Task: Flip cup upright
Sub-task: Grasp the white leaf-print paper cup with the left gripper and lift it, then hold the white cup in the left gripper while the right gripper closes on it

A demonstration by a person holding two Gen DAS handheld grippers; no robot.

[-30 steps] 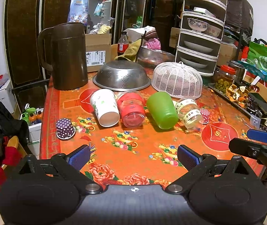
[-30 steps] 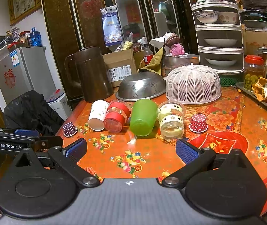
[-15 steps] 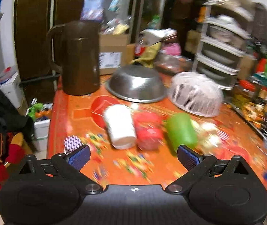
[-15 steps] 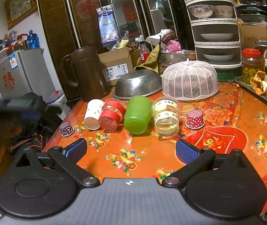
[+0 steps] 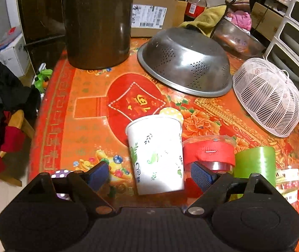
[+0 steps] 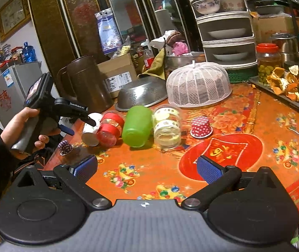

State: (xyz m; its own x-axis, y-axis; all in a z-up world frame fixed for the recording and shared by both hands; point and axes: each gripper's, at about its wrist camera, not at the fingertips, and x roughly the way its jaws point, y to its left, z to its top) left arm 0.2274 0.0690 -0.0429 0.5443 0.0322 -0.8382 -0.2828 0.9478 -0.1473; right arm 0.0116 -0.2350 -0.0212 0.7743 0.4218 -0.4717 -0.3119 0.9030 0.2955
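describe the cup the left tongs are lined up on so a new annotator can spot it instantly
Start at the tall brown pitcher at the table's back left corner. Come forward to the row of cups lying on their sides; the white paper cup with green leaf prints is the leftmost, between the open left tongs. Its neighbours are the red-banded clear cup and the green cup.

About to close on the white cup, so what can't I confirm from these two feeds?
- White paper cup: left wrist view, its near end sits behind the left claw body.
- Same cup, right wrist view: the left claw covers most of it.
- Pad contact: cannot tell.
- Brown pitcher: top cut off by frame edge.
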